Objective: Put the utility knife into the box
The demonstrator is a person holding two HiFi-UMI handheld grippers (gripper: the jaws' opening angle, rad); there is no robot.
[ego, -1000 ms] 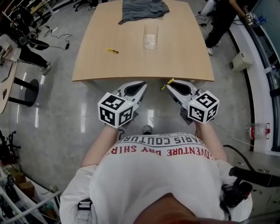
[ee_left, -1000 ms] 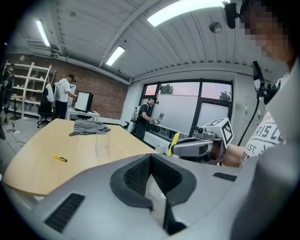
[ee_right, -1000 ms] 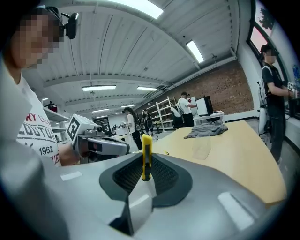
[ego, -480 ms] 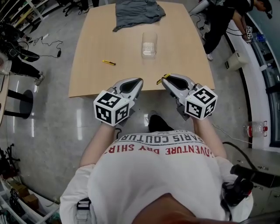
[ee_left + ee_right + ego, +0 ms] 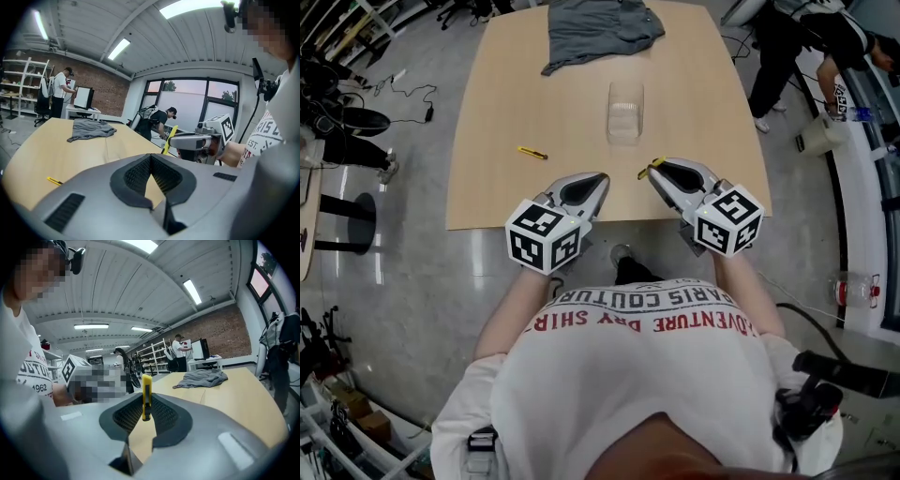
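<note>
A yellow utility knife (image 5: 146, 394) stands upright between the jaws of my right gripper (image 5: 146, 402), which is shut on it. In the head view that knife (image 5: 648, 172) pokes out at the right gripper (image 5: 657, 170) tip, just over the table's near edge. My left gripper (image 5: 597, 177) is shut and empty beside it, its jaws meeting at the tip (image 5: 150, 157). A clear plastic box (image 5: 624, 111) stands mid-table, beyond both grippers. A second yellow utility knife (image 5: 532, 153) lies on the table to the left (image 5: 55, 180).
The wooden table (image 5: 694, 112) carries a crumpled grey cloth (image 5: 592, 30) at its far end. A person (image 5: 811, 47) stands past the table's right side. Office chairs and cables sit on the floor at left.
Both grippers have come forward from below the table's near edge to just over it. The right one keeps hold of the knife.
</note>
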